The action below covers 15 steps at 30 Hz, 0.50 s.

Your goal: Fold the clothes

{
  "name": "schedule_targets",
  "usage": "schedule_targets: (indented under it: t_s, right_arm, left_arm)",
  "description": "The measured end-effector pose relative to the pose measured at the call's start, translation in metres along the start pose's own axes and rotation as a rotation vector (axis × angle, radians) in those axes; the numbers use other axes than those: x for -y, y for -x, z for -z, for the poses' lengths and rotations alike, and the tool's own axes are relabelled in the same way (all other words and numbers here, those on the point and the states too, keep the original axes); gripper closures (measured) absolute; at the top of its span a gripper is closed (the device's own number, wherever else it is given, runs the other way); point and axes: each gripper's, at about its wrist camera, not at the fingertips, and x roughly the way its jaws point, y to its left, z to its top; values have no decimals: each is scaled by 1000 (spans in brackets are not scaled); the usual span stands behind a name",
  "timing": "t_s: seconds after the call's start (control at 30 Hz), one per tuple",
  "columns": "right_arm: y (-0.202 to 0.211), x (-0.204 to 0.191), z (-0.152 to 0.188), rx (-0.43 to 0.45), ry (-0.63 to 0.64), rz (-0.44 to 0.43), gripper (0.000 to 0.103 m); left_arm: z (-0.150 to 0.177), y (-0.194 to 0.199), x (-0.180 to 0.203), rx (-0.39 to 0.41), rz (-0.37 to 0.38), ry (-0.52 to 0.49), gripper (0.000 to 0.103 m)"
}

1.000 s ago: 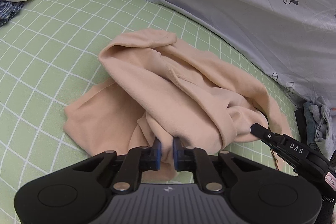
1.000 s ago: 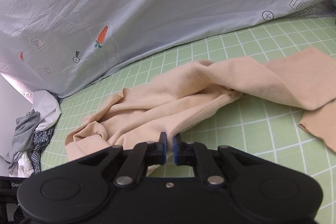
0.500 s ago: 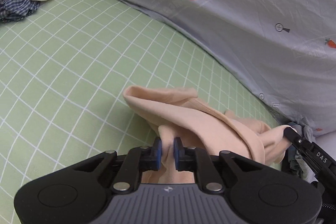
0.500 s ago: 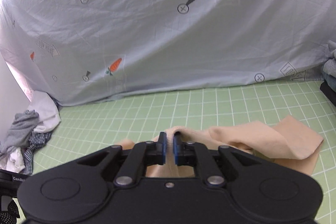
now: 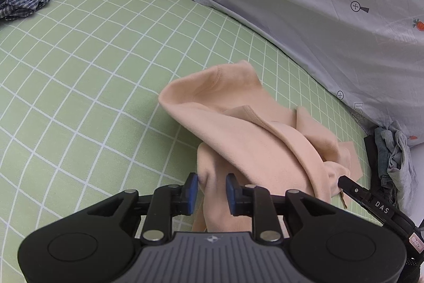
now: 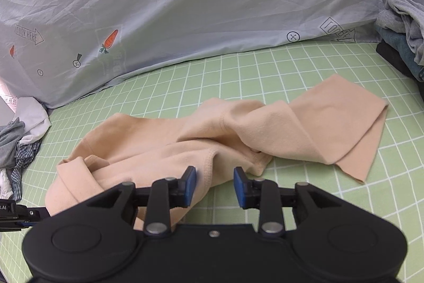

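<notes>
Peach garment [image 6: 217,134] lies crumpled on the green checked sheet [image 5: 79,76], one loose end spread flat toward the pile of dark clothes [image 6: 402,44] on the right. Left gripper [image 5: 211,188] has its blue pads spread, with a fold of the fabric between them but not squeezed. Right gripper [image 6: 214,186] is also spread wide, its left pad beside the hem and its right pad over bare sheet. Grey carrot-print bedding [image 6: 185,4] rises behind.
</notes>
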Motion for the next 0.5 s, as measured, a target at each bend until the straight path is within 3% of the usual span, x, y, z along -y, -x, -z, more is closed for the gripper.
schedule_targets:
  t_s: [0.2,0.33,0.5]
  right_arm:
    - [7,2,5,11,-15,29,70]
    - [13,3,7,23,-12,41,70]
    - [22,2,13,38,26,88,70]
  left_arm:
    - [10,19,3,23,-9,-24,75]
    - [16,33,5,39,12,-37,69]
    - [27,42,17,27,-76,-105,65]
